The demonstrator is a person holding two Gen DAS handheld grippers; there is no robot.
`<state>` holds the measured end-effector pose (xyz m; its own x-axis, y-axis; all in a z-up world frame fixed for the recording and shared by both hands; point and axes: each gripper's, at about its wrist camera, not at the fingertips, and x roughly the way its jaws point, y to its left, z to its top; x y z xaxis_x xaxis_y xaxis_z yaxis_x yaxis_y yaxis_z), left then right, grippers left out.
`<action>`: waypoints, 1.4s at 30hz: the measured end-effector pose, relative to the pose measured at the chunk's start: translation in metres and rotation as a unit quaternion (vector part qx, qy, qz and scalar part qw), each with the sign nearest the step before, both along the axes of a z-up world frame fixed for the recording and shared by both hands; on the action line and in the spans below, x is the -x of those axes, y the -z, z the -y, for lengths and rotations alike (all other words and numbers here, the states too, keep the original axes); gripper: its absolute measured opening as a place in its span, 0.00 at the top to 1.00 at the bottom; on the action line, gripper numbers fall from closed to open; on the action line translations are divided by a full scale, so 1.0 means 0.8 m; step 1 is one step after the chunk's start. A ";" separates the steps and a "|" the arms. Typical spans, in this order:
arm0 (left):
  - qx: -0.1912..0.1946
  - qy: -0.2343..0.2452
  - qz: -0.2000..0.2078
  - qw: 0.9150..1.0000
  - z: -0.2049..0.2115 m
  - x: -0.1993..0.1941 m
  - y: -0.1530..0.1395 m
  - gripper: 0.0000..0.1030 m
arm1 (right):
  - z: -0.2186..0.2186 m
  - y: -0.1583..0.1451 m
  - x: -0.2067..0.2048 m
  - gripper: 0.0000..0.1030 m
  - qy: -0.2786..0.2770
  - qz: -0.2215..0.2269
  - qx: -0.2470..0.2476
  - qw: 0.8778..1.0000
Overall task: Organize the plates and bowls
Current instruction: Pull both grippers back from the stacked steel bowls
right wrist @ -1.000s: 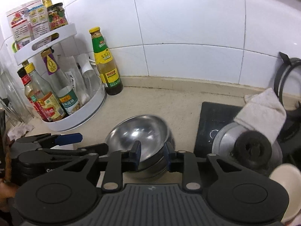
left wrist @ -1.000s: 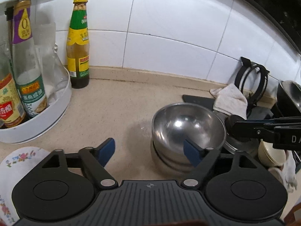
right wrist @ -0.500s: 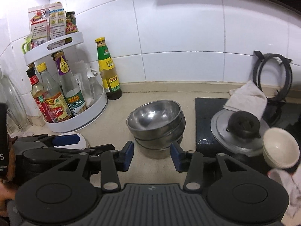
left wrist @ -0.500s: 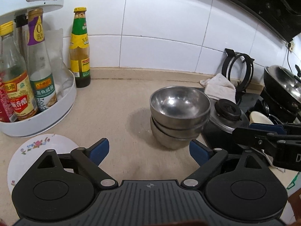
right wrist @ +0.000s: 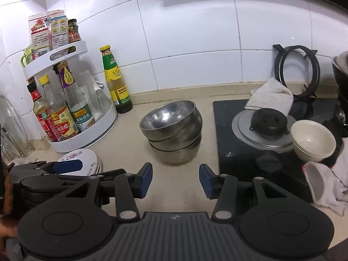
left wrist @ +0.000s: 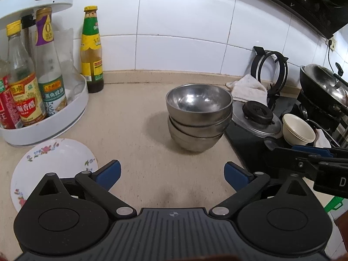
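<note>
A stack of steel bowls (left wrist: pixel 199 117) (right wrist: pixel 173 130) stands on the beige counter, free of both grippers. My left gripper (left wrist: pixel 171 175) sits back from the stack, its jaws still opening and nothing between them. My right gripper (right wrist: pixel 175 179) is also drawn back, jaws opening and bare. A pile of floral plates (left wrist: pixel 52 165) (right wrist: pixel 83 159) lies at the near left. Cream bowls (left wrist: pixel 299 128) (right wrist: pixel 312 140) are nested on the dark cooktop at the right. The right gripper (left wrist: pixel 304 161) shows at the right edge of the left wrist view, the left gripper (right wrist: pixel 65 166) at the left of the right wrist view.
A white two-tier rack (right wrist: pixel 87 130) of sauce bottles stands at the left, a green-labelled bottle (left wrist: pixel 91 52) beside it by the tiled wall. A pot lid (right wrist: pixel 264 128), a folded cloth (right wrist: pixel 270 95), a black pan support (right wrist: pixel 298 69) and a wok (left wrist: pixel 324 82) crowd the cooktop side.
Both grippers pulled back from the steel bowls and opened; the right one let go of the top bowl's rim. The stack now stands farther away in both views.
</note>
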<state>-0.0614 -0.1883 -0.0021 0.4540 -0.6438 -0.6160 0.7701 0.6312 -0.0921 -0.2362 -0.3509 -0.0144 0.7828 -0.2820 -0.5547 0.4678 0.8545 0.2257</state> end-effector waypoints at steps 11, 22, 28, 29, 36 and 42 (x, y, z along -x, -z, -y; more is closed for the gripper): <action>-0.008 -0.003 -0.009 1.000 -0.007 0.005 0.012 0.00 | -0.011 0.016 0.010 0.54 0.009 -0.006 -0.009 1.000; -0.020 0.000 -0.010 1.000 -0.007 0.012 0.019 0.00 | -0.010 0.024 0.018 0.53 0.018 -0.010 -0.014 1.000; -0.025 -0.002 -0.011 1.000 -0.007 0.014 0.024 0.00 | -0.008 0.030 0.023 0.52 0.029 -0.011 -0.023 0.999; -0.026 -0.002 -0.011 1.000 -0.007 0.014 0.024 0.00 | -0.008 0.030 0.023 0.52 0.029 -0.011 -0.024 0.999; -0.030 -0.001 -0.011 0.999 -0.006 0.011 0.026 0.00 | -0.012 0.032 0.024 0.51 0.028 -0.010 -0.025 0.999; -0.028 -0.001 -0.010 1.000 -0.003 0.010 0.025 0.00 | -0.011 0.033 0.022 0.50 0.032 -0.012 -0.025 0.999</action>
